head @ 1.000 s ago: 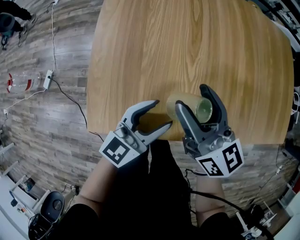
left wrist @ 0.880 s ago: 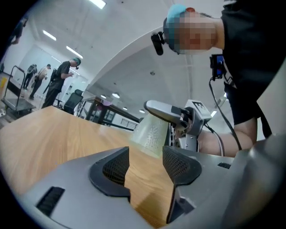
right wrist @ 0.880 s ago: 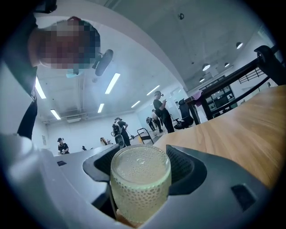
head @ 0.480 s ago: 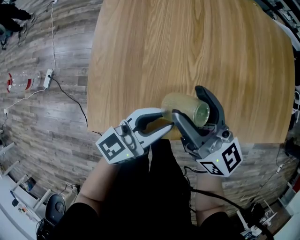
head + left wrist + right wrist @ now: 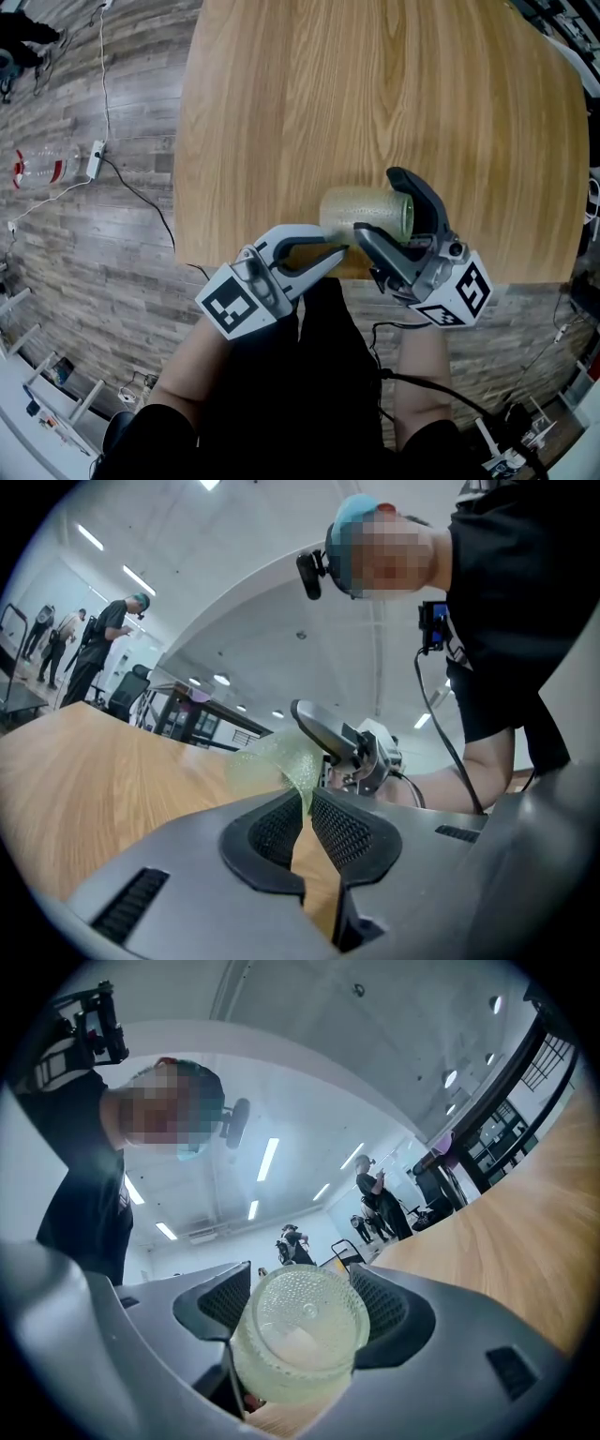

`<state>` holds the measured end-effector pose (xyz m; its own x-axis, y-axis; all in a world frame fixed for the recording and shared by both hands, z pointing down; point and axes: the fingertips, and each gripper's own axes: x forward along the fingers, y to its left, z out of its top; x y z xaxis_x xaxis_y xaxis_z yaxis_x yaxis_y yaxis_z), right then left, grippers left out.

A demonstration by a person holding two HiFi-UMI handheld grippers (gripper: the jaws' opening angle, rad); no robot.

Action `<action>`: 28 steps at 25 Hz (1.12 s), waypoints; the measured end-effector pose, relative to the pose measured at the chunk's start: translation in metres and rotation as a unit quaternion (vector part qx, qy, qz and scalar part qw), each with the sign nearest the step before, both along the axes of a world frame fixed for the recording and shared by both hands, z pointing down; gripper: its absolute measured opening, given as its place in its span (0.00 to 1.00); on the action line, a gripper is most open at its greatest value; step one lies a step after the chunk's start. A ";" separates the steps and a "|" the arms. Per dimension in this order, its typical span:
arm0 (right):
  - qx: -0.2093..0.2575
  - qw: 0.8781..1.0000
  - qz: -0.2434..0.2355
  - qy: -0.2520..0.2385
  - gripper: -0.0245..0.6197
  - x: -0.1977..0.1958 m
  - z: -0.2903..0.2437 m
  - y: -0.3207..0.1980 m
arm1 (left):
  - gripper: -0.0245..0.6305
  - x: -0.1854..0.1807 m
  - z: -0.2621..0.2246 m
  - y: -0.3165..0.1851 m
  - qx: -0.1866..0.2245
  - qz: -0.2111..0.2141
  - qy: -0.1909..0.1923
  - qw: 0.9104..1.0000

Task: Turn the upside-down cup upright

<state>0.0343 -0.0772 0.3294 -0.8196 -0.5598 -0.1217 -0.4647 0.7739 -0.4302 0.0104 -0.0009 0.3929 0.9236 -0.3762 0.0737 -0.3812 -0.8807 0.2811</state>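
The right tongs [image 5: 302, 1299] stand wide and are clamped across the body of the cup [image 5: 359, 208]. One ribbed pad sits on each side of it, and its dimpled round base faces back along the jaws. The left tongs [image 5: 307, 825] are closing and nearly together, with a thin sliver of the cup's pale green wall, at the rim, pinched between their pads.

In the head view the cup lies on its side, low in the centre of the frame. Its mouth is toward the left tongs and its base toward the right pair, over the near edge of the counter [image 5: 375, 94]. Whether it touches the wood I cannot tell.

By its look the cup is stiff, light and see-through, either glass or hard plastic, so it is best treated as breakable. The bumpy wall should give the pads some bite, yet a round body could roll in a two-sided grip. The broad hold about the middle seems the safer one. The rim pinch suits steering the turn, not carrying the weight
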 end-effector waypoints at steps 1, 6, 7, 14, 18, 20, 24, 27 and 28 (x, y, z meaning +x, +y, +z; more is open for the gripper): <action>-0.004 1.000 -0.005 0.001 0.56 0.000 0.002 -0.001 | 0.10 0.000 0.000 0.001 0.006 0.002 -0.007 1.000; -0.024 1.000 -0.016 0.007 0.56 0.000 0.012 -0.007 | 0.07 0.007 -0.005 0.003 0.057 0.012 -0.039 0.998; -0.026 1.000 -0.014 0.007 0.56 0.000 0.013 -0.008 | 0.07 0.007 -0.005 0.003 0.063 0.014 -0.046 0.997; -0.014 0.997 0.058 0.038 0.56 0.026 0.014 -0.020 | 0.07 -0.005 -0.001 -0.013 0.070 -0.025 -0.078 0.994; 0.080 0.963 0.060 0.251 0.56 0.027 0.028 -0.011 | 0.07 -0.016 0.002 -0.026 0.090 -0.050 -0.132 0.986; 0.130 0.911 0.032 0.389 0.56 0.022 0.046 0.002 | 0.07 -0.019 0.003 -0.028 0.097 -0.050 -0.163 0.981; 0.207 0.812 -0.040 0.544 0.56 0.007 0.068 0.019 | 0.07 -0.019 0.005 -0.027 0.078 -0.030 -0.197 0.977; 0.232 0.781 -0.086 0.573 0.56 -0.008 0.075 0.027 | 0.07 -0.018 0.009 -0.023 0.042 -0.003 -0.216 0.976; 0.232 0.775 -0.102 0.578 0.56 -0.011 0.078 0.031 | 0.07 -0.017 0.011 -0.019 0.032 0.010 -0.223 0.974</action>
